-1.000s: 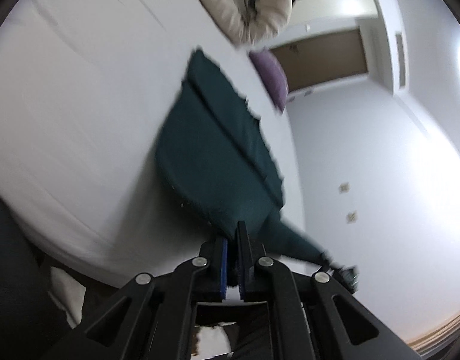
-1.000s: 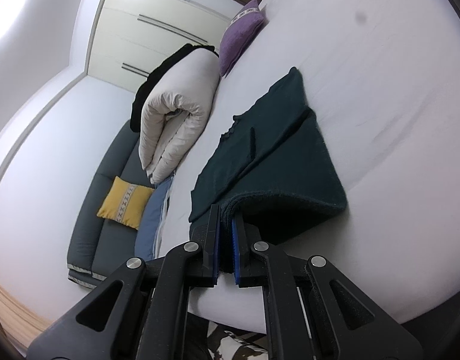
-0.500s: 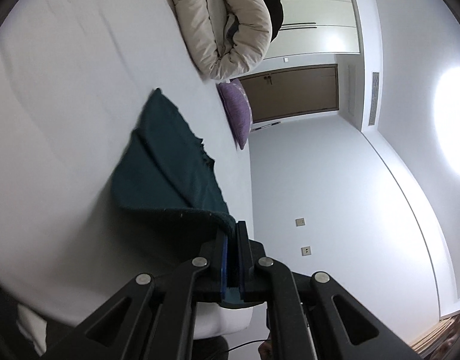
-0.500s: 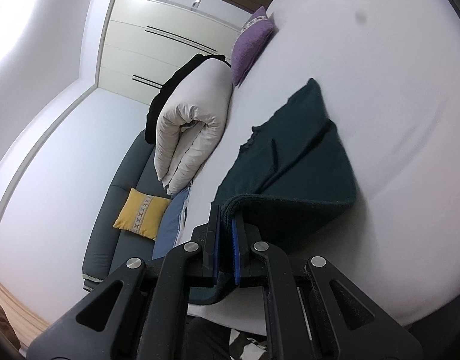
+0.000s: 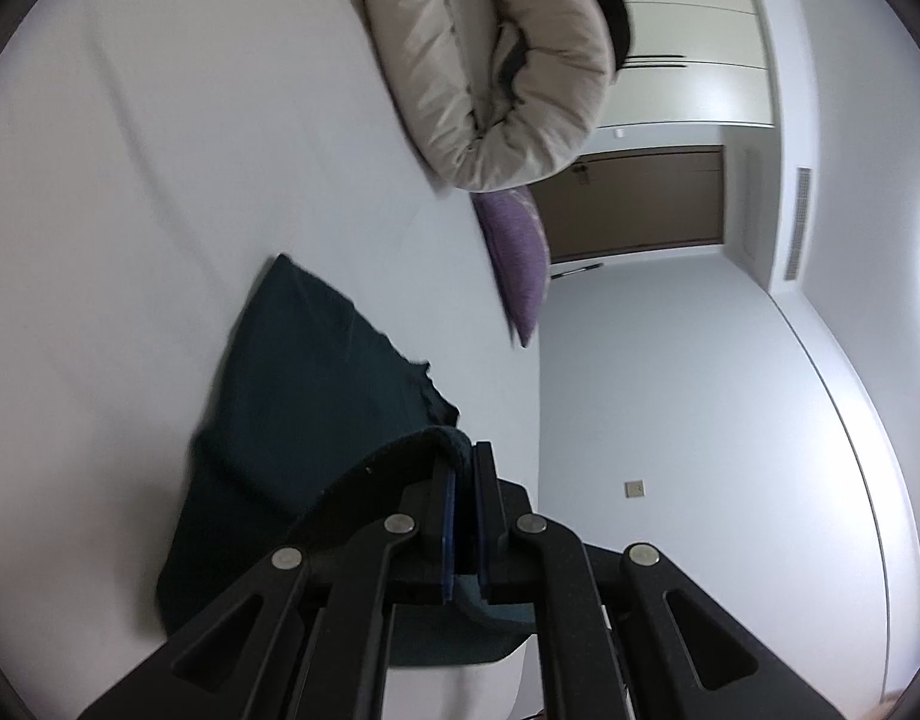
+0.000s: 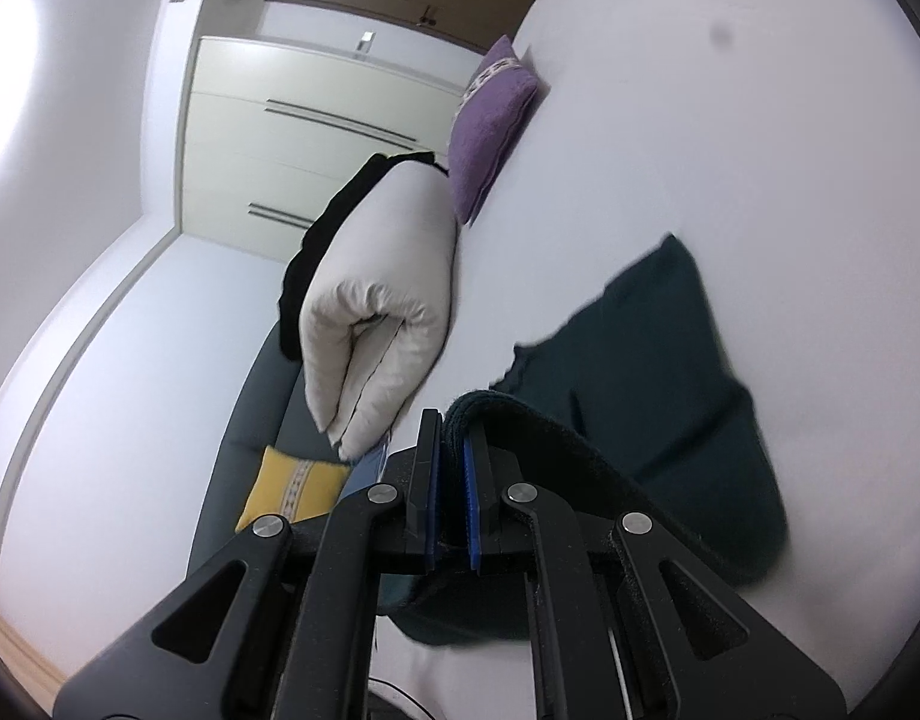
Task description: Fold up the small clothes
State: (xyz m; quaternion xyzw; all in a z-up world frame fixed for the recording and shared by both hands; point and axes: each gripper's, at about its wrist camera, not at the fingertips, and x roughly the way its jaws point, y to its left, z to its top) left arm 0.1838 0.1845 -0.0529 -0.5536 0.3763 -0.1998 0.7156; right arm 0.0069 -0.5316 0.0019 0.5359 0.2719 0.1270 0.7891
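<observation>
- The dark green garment (image 5: 316, 420) lies on the white bed (image 5: 130, 180), its far part flat on the sheet and its near edge lifted off it.
- The left gripper (image 5: 463, 468) has its jaws clamped on one corner of that near edge; a thick roll of green knit shows pinched between the blue pads.
- The right gripper (image 6: 454, 444) has its jaws clamped on the other near corner, the hem (image 6: 556, 432) running off in a curved band to the right from its pads.
- Holding both near corners at once keeps the edge stretched between the two hands, so that it can be carried as one straight line rather than sagging in the middle.
- The raised edge arches over the part that lies flat, which reads as a fold in hand: the near half is being brought toward the far end of the garment.
- The far end stays on the sheet and acts as the anchor; friction with the bed should hold it while the near half comes over.
- A rolled beige duvet (image 5: 490, 60) and a purple cushion (image 6: 490, 120) lie farther along the bed, well apart from the garment, so the landing spot is free.
- Judged risk: if one hand leads the other, the edges will land askew and the fold will be crooked.
</observation>
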